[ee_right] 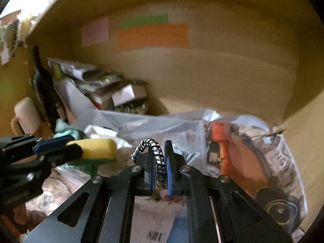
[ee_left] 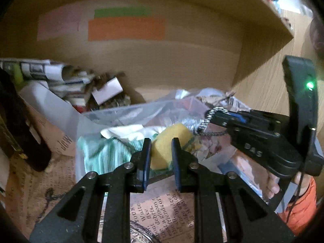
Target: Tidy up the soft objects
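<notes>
My left gripper (ee_left: 161,144) is shut on a yellow sponge (ee_left: 169,141) with a green underside and holds it over a clear plastic bag (ee_left: 125,115). The sponge also shows in the right wrist view (ee_right: 97,147), held by the left gripper (ee_right: 58,145). My right gripper (ee_right: 159,151) is shut on a black-and-white braided cord (ee_right: 156,154) that loops up between the jaws. In the left wrist view the right gripper (ee_left: 212,119) holds the cord (ee_left: 210,115) just right of the sponge. A teal and white cloth (ee_left: 105,151) lies in the bag under the sponge.
All this is inside a wooden shelf compartment with pink, green and orange paper strips (ee_left: 125,28) on the back wall. Rolled newspapers and small boxes (ee_left: 66,81) are piled at the back left. A newspaper-wrapped bundle with something orange (ee_right: 243,156) sits at the right. Printed paper (ee_left: 160,208) lines the floor.
</notes>
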Demonstrator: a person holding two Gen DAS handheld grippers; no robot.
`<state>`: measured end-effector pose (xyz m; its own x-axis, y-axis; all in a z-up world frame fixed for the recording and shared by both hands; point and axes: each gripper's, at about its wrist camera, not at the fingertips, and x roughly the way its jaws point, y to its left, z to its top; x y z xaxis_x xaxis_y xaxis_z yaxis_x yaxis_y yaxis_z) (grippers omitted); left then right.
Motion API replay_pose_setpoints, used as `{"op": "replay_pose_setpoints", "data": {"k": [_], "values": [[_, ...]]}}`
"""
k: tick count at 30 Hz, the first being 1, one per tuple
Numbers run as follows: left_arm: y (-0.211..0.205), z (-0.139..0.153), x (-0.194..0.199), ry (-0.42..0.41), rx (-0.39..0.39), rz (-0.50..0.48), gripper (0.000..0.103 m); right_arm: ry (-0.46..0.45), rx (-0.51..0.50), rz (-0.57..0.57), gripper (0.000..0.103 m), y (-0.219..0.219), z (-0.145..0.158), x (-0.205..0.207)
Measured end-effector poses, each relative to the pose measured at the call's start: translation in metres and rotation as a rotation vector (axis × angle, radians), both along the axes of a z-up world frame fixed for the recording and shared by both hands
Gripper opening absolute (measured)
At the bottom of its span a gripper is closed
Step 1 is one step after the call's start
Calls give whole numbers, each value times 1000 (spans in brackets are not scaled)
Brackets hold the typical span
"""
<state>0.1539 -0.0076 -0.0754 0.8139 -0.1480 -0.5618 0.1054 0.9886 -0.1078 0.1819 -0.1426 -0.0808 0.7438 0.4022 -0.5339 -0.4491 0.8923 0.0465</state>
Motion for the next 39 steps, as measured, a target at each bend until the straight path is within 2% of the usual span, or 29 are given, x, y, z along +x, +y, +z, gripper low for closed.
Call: {"op": "replay_pose_setpoints", "data": {"k": [6, 9, 10, 11, 16, 17, 19, 26, 34, 39], "values": [[-1, -18, 10, 63, -3, -15, 20, 58, -56, 5, 10, 6, -18, 6], [-1, -21, 9, 79, -14, -27, 20, 55, -63, 7, 36, 4, -19, -2], [-1, -21, 8, 82, -15, -30, 21, 39, -60, -1, 50, 4, -19, -4], [-2, -21, 6, 78, -11, -26, 23, 28, -58, -3, 59, 3, -18, -7], [1, -18, -3, 73, -14, -21, 45, 26, -56, 2, 74, -1, -15, -18], [2, -17, -5, 71, -19, -23, 47, 23, -57, -1, 77, -2, -15, -20], [2, -16, -9, 62, -22, -23, 52, 19, -62, -6, 78, -4, -14, -24], [0, 0, -27, 18, -12, -23, 54, -11, -43, -18, 78, -15, -5, -41], [3, 44, -61, -137, -16, 9, 61, -157, 57, -17, 78, -30, 40, -78], [10, 66, -82, -214, -24, 42, 69, -246, 115, -18, 84, -37, 62, -104]]}}
